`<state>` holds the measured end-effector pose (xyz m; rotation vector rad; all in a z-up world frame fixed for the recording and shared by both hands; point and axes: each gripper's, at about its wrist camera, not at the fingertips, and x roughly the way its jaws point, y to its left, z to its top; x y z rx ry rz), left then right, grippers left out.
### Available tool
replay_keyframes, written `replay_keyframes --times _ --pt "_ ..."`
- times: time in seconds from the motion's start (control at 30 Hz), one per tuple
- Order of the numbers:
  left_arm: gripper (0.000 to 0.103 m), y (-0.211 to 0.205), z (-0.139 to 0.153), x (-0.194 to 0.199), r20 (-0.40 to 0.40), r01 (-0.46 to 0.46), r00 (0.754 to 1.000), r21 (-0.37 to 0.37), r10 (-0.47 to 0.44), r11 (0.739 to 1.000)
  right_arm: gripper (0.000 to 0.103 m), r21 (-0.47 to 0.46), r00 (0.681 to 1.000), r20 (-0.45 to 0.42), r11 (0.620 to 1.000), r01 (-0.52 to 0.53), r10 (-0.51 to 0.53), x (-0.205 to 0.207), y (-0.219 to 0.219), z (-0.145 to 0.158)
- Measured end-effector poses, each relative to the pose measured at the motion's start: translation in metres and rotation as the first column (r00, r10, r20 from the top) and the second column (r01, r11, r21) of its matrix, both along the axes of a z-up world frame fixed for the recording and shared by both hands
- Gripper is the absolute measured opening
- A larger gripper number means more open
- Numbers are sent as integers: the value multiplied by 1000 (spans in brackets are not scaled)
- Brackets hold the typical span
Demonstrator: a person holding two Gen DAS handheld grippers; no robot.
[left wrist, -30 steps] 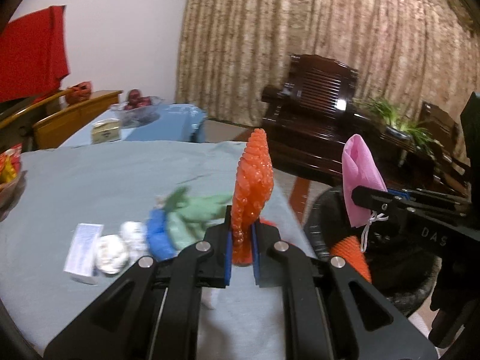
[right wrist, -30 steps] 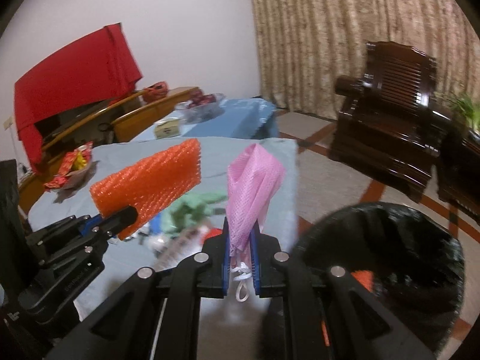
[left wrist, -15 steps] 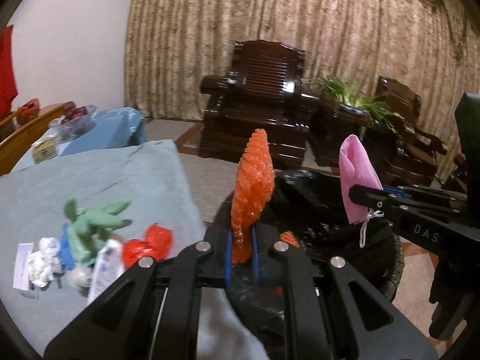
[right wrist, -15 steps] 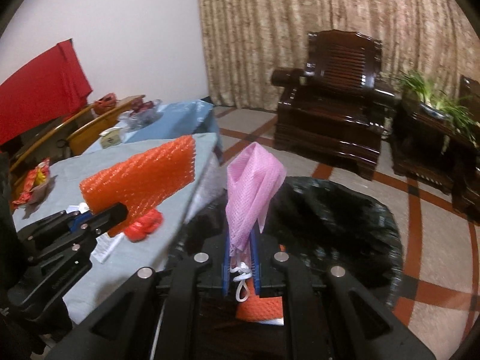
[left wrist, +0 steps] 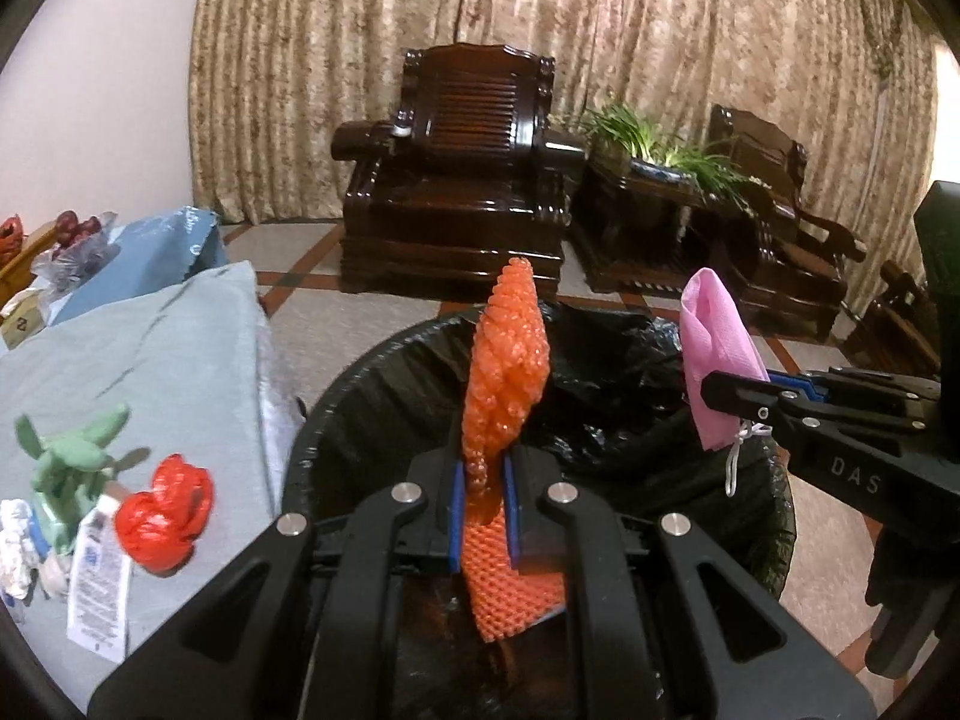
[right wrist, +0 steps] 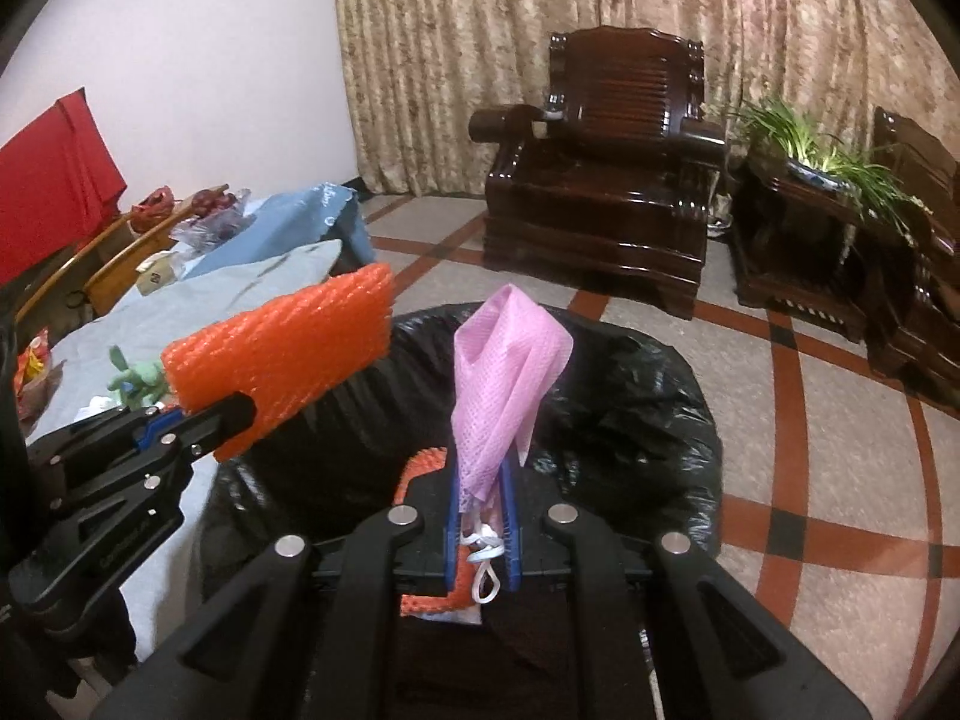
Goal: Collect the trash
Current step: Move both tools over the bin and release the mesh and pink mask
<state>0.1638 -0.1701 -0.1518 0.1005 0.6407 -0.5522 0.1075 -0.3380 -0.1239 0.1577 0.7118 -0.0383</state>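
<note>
Left gripper (left wrist: 483,480): clamping orange foam net (left wrist: 507,372), hovering over black-lined trash bin (left wrist: 336,408).
Right gripper (right wrist: 483,516): pinching pink mask (right wrist: 504,384) above the bin.
Table (left wrist: 150,348): holding red wrapper (left wrist: 165,510), other litter.

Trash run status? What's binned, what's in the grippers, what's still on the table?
Done: one orange foam net already lies in the bin.
In hand: left gripper is shut on another orange foam net, right gripper shut on a pink mask, both over the bin, not yet dropped.
Left: on the table, a red wrapper, a green toy, a white packet and crumpled white bits.
</note>
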Motion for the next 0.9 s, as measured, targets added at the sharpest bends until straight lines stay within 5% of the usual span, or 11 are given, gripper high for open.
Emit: replay_keyframes --times 0.23,0.3,0.37,0.43,0.63,0.7,0.9 --pt "13 -17 -12 5 -36 31 999 7 -31 999 18 -6 1000 -22 1000 11 -11 2 -13 -13" --pt "33 -16 -13 5 -46 33 998 0 -33 999 25 -15 999 -27 1000 20 -21 2 -16 -15" --pt "47 -12 -12 5 -47 26 999 -6 -26 1000 41 -19 999 -28 999 32 -32 0 -18 -18" --pt "49 -7 -10 4 -42 20 999 -8 -20 1000 47 -21 999 -24 999 43 -44 -3 -20 -17" --pt "76 16 3 -3 -5 -32 999 -7 32 999 94 -24 997 12 997 77 -77 -12 -19 -9" --pt "86 28 10 -7 14 -57 998 -10 57 998 97 -3 996 44 997 79 -79 -17 -15 0" --pt "92 65 31 -18 54 -134 989 -19 135 991 97 35 995 88 998 46 -49 -18 7 20"
